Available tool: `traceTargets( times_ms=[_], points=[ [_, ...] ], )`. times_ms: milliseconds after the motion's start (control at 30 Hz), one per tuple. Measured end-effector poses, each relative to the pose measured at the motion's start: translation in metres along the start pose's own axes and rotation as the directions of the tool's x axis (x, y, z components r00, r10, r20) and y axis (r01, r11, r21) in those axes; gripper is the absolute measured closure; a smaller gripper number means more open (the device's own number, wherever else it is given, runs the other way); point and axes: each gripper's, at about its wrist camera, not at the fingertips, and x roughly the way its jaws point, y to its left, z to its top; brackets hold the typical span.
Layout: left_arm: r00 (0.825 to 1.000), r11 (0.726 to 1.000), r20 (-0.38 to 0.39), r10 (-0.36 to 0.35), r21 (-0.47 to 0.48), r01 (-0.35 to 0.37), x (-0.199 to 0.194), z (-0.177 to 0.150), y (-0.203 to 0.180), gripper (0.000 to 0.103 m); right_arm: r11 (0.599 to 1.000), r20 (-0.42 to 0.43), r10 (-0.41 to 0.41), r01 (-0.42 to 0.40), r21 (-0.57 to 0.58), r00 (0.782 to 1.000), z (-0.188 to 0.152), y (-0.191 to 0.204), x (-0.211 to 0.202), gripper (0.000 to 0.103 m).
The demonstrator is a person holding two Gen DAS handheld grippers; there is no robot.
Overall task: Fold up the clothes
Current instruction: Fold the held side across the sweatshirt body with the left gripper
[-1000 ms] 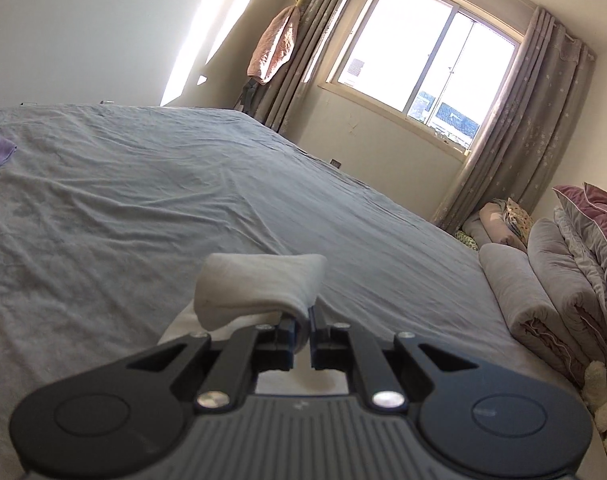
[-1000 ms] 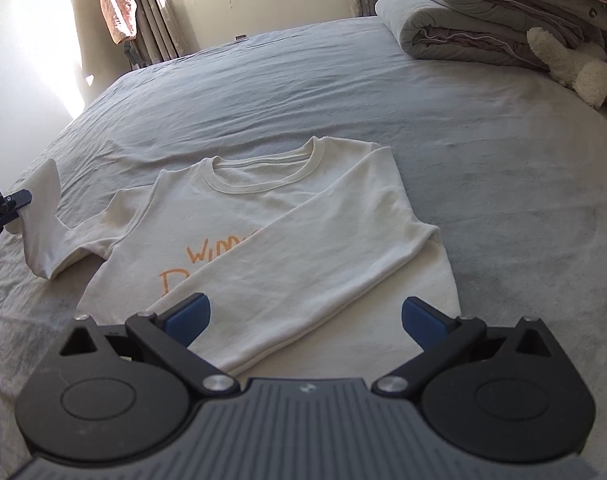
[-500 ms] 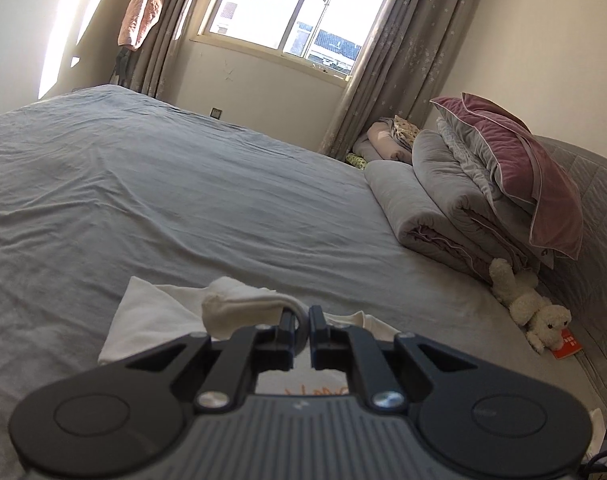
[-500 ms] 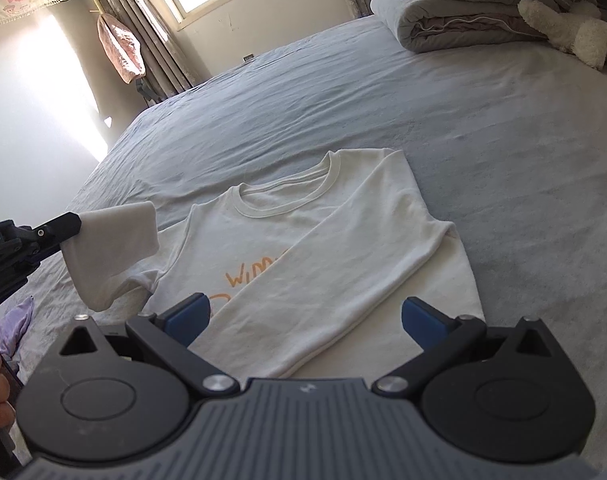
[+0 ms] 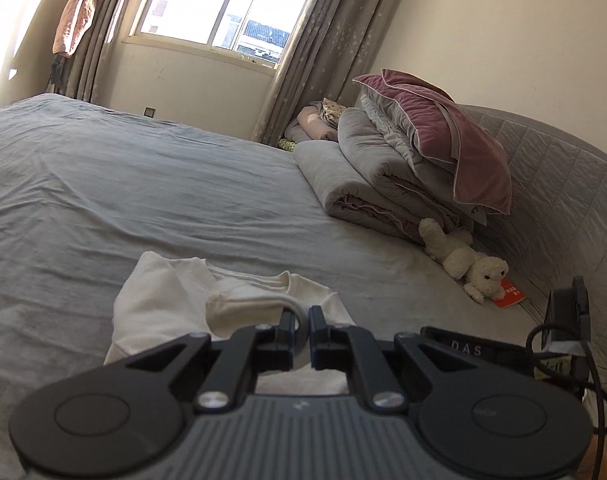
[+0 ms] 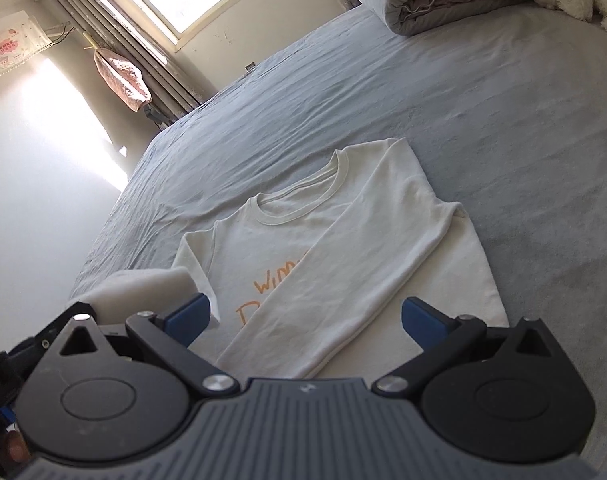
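Since the frame 1 second ago, the left gripper (image 5: 301, 330) has carried the cuff of the left sleeve (image 6: 143, 290) from well out at the side to a position over the front of the cream long-sleeved cotton sweatshirt with orange lettering (image 6: 343, 240). The left wrist view has swung from the window wall toward the headboard. The left gripper is clamped on the sleeve, the cuff bulging out between its fingers. The right gripper (image 6: 303, 316) has its blue-padded fingers wide apart, holding nothing, hovering above the hem.

Finding: the sweatshirt lies flat, front up, on the grey bed sheet (image 6: 483, 100). The other sleeve (image 6: 363, 260) already lies diagonally across the chest. In my judgement the second sleeve fold is in progress; the body fold remains open.

Count:
- 1 sweatshirt, 2 sleeves: 1 laid across, 1 held aloft.
- 2 grippers.
- 1 white plush toy animal (image 5: 469, 266).
- 1 maroon velvet pillow (image 5: 443, 136).
- 1 stack of rolled grey quilts (image 5: 363, 184).
- 1 small orange card (image 5: 511, 298) beside the toy.
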Motion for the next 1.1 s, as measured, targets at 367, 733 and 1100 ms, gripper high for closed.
traceTargets(
  times_ms=[367,733,1100],
  points=[
    [0.984,0.978,-0.114,-0.135,0.143,0.151,0.027,-0.071,-0.013,0.094,0.981,-0.126,0.096,-0.072,0.179,0.987,-0.015,-0.019,0.007,0.000],
    [0.953,0.920,-0.295,-0.074,0.348,0.180,0.027,-0.092,-0.028,0.051,0.992,-0.134,-0.021,0.037,0.121,0.991,-0.020,-0.024,0.014,0.000],
    [0.971,0.900,-0.213,0.107,0.436,-0.003,0.021,-0.078,-0.017,0.025,0.998,-0.125,-0.061,0.064,0.017,0.990,-0.025,-0.010,0.016,0.000]
  ],
)
